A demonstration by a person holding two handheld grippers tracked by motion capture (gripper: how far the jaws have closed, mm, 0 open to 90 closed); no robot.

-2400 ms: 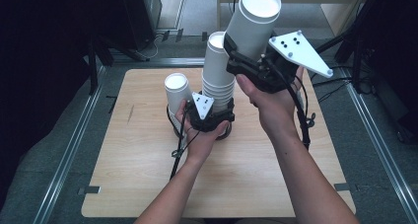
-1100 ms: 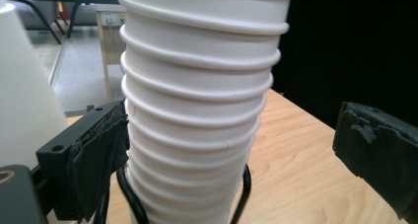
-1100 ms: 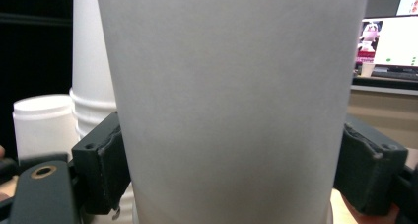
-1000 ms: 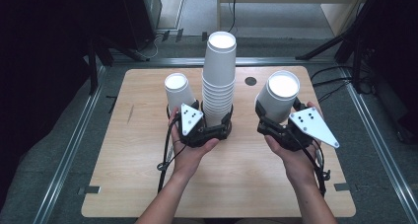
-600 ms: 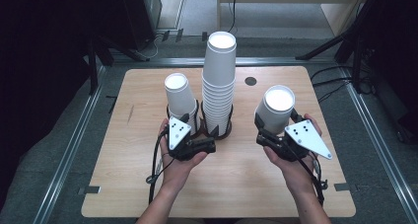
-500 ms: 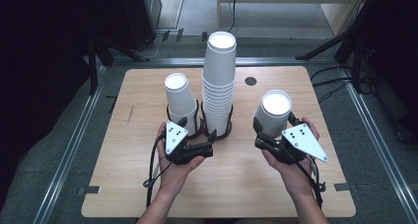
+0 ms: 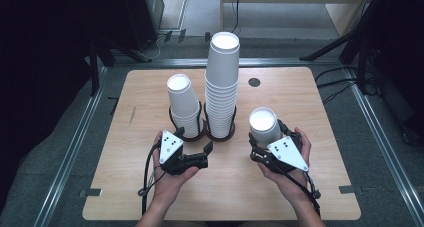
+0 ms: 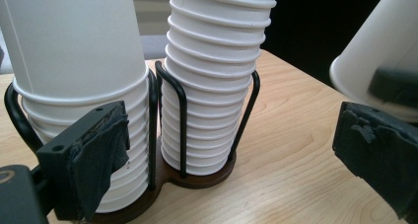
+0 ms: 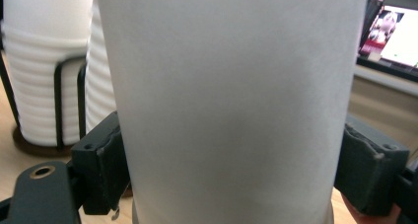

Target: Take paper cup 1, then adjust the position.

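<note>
Single white paper cup stands upside down, long axis near vertical, closed base up, wider mouth end down toward the surface. In the high view it sits at the right front of the surface, just right of the cup holder. Whether its rim touches the wood: cannot tell.

Right tool: jaws clamped on the cup's lower wall from both sides; in the right gripper view both black pads press against the cup wall.

Left tool: jaws spread wide, holding nothing. It sits low in front of the holder, its tips pointing toward the right tool. In the left gripper view one pad sits just before the short stack, the other far to the right.

Containers: black wire holder on a dark base, two bays side by side. Left bay carries a short stack of inverted cups; right bay carries a tall stack, also inverted, ribbed rims nested closely.

Surroundings: a small dark round mark on the surface behind the tall stack. The tall stack and its holder stand just left of the held cup; cables trail from both tools toward the front edge.
</note>
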